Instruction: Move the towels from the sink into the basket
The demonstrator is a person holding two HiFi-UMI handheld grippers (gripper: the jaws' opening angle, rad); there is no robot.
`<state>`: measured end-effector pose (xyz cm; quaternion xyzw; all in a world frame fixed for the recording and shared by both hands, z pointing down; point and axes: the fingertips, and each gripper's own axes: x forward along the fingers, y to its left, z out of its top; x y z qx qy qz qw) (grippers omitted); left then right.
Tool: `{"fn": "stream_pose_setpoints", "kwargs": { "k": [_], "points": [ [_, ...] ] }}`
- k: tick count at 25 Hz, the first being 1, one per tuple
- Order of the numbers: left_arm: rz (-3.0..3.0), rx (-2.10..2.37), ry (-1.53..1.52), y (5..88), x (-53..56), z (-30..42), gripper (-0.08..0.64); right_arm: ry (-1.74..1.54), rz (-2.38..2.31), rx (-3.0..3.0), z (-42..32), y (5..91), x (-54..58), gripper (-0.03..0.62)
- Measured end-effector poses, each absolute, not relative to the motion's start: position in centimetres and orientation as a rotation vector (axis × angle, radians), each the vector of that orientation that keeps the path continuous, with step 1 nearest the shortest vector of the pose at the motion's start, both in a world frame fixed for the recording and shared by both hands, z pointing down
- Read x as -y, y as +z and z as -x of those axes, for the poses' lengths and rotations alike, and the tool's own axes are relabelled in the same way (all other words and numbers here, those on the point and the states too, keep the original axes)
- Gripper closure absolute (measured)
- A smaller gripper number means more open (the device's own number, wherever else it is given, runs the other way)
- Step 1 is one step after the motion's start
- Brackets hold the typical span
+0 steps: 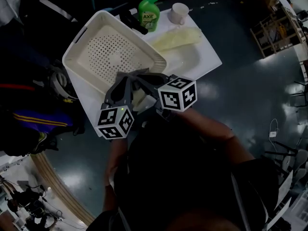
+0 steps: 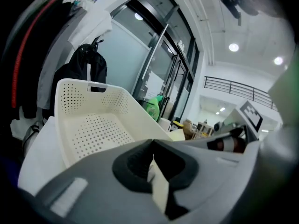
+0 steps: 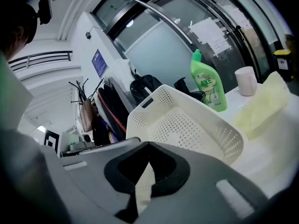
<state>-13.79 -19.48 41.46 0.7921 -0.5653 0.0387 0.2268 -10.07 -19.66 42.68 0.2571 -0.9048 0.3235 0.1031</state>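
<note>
- Left tongs [image 2: 153, 160]: closed on a strip of pale towel [image 1: 138, 99], which hangs just below the tips, at the table's near edge.
- Right tongs [image 3: 148, 164]: close beside the left pair, closed on the same pale cloth.
- Basket [image 1: 79, 37]: cream, perforated, tilted, nothing inside, just beyond both tongs.
- Second towel [image 1: 180, 36]: pale yellow, flat on the white table [image 1: 209, 57], right of the basket.
- Green bottle [image 1: 148, 11] and white cup [image 1: 179, 12]: upright at the far edge.

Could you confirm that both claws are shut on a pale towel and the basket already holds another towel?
Not quite: the head view shows the basket empty. The left claw and right claw are indeed shut on a pale towel.
</note>
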Motion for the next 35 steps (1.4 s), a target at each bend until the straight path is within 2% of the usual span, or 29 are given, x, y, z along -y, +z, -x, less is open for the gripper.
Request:
{"fn": "stream_pose_setpoints", "kwargs": {
  "k": [35],
  "points": [
    [-2.192,1.586,0.111,40.4,28.8,-2.2,0.552,0.978,-0.825,2.7,-7.5,42.8,31.2,0.593]
  ]
}}
